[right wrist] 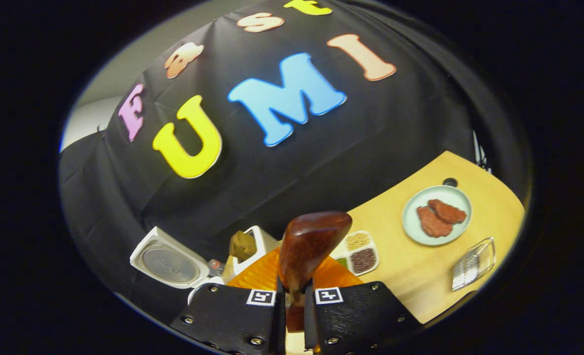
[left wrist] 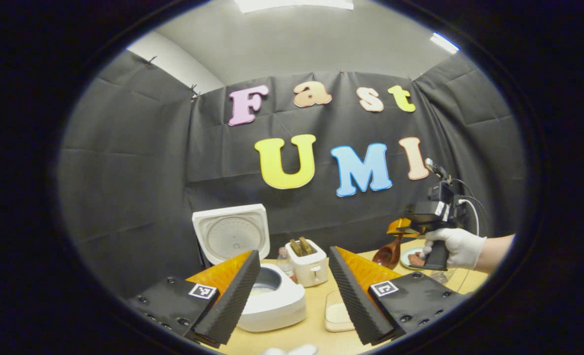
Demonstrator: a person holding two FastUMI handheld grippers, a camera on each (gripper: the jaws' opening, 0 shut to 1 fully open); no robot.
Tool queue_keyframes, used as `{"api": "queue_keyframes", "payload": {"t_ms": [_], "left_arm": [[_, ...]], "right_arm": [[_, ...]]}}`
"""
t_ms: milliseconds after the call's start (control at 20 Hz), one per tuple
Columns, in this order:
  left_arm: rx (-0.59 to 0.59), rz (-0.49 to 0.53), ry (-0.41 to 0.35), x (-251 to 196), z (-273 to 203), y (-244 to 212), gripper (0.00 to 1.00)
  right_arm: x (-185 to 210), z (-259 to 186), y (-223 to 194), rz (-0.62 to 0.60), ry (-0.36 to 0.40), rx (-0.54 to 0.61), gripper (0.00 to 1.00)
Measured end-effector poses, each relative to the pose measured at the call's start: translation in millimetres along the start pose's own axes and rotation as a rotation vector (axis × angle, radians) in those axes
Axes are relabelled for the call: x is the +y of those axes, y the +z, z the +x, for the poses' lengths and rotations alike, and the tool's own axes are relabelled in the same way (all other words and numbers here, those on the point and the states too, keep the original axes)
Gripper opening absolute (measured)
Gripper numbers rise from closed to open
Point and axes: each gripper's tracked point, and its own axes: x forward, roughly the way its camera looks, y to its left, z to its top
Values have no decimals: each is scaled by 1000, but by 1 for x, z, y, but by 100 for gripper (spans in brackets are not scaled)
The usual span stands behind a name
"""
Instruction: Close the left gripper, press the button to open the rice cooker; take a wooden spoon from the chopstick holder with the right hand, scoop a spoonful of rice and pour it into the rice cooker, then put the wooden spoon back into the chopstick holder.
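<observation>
The white rice cooker (left wrist: 272, 296) stands on the table with its lid (left wrist: 232, 234) raised, and its bowl shows just beyond my left finger. My left gripper (left wrist: 294, 251) is open, fingers wide apart with nothing between them. A clear tray of rice (left wrist: 338, 310) lies to the right of the cooker. At the far right a gloved hand (left wrist: 457, 246) holds my right gripper (left wrist: 405, 229) above the table. My right gripper (right wrist: 294, 296) is shut on the handle of the wooden spoon (right wrist: 309, 246), whose bowl points forward. The cooker's lid (right wrist: 168, 264) is low on the left.
A white toaster (left wrist: 309, 264) with bread stands behind the cooker, a small bottle (left wrist: 284, 264) beside it. A divided tray of grains (right wrist: 360, 254), a plate (right wrist: 457, 195) of meat and a clear ribbed container (right wrist: 474, 264) lie on the wooden table (right wrist: 400, 281).
</observation>
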Motion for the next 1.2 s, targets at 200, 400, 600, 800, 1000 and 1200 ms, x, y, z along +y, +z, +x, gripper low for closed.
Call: {"api": "queue_keyframes", "payload": {"t_ms": [200, 400, 600, 800, 1000, 1200], "left_arm": [[2, 4, -53, -43, 7, 6, 99], [8, 3, -67, -75, 16, 10, 98], [23, 12, -56, -93, 24, 12, 97], [28, 32, -42, -101, 29, 16, 96], [45, 59, -31, -107, 26, 12, 95], [51, 85, -16, -110, 26, 12, 97]], "right_arm": [[-106, -31, 38, 27, -137, -52, 15], [-185, -53, 67, 53, -228, -83, 15], [-225, -54, 68, 48, -262, -65, 15], [-242, -43, 49, 46, -263, -19, 15], [-257, -32, 27, 13, -278, 21, 15], [-269, -24, 8, 10, -288, 50, 15]]}}
